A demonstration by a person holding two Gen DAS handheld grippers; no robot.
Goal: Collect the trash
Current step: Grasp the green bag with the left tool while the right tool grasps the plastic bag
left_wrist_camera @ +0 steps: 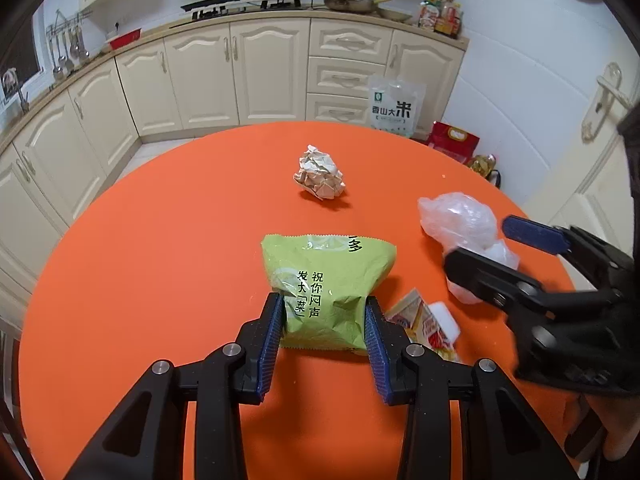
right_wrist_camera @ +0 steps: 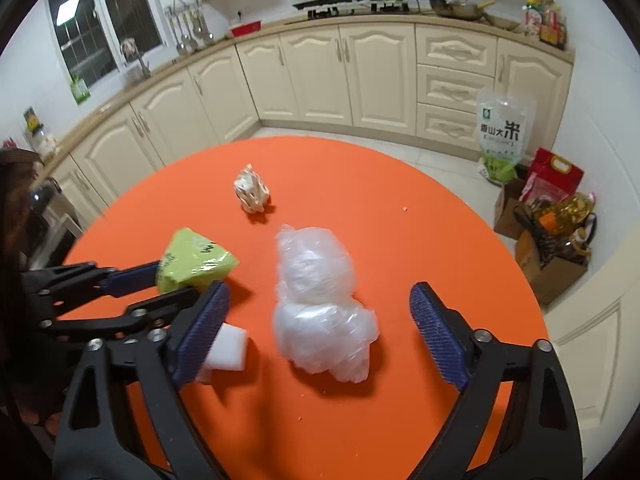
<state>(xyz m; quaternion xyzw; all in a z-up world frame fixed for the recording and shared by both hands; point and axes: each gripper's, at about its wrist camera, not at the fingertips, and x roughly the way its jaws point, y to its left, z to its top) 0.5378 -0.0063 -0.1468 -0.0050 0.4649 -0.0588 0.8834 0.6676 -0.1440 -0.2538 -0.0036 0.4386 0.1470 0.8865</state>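
the round orange table (left_wrist_camera: 160,240) carries all the trash; on the floor by the cabinets, cardboard boxes (right_wrist_camera: 548,268) hold oil bottles and a red bag, with a rice bag (right_wrist_camera: 502,136) leaning beside them; the clear plastic bag (right_wrist_camera: 320,304) lies between the widely spread fingers of the right gripper (right_wrist_camera: 320,336), touching neither; the left gripper (left_wrist_camera: 324,320) pinches the green snack packet (left_wrist_camera: 328,284) on both sides; a crumpled paper ball (left_wrist_camera: 320,174) sits well beyond; a small wrapper (left_wrist_camera: 424,320) and a white block (right_wrist_camera: 228,344) lie just beside the packet.
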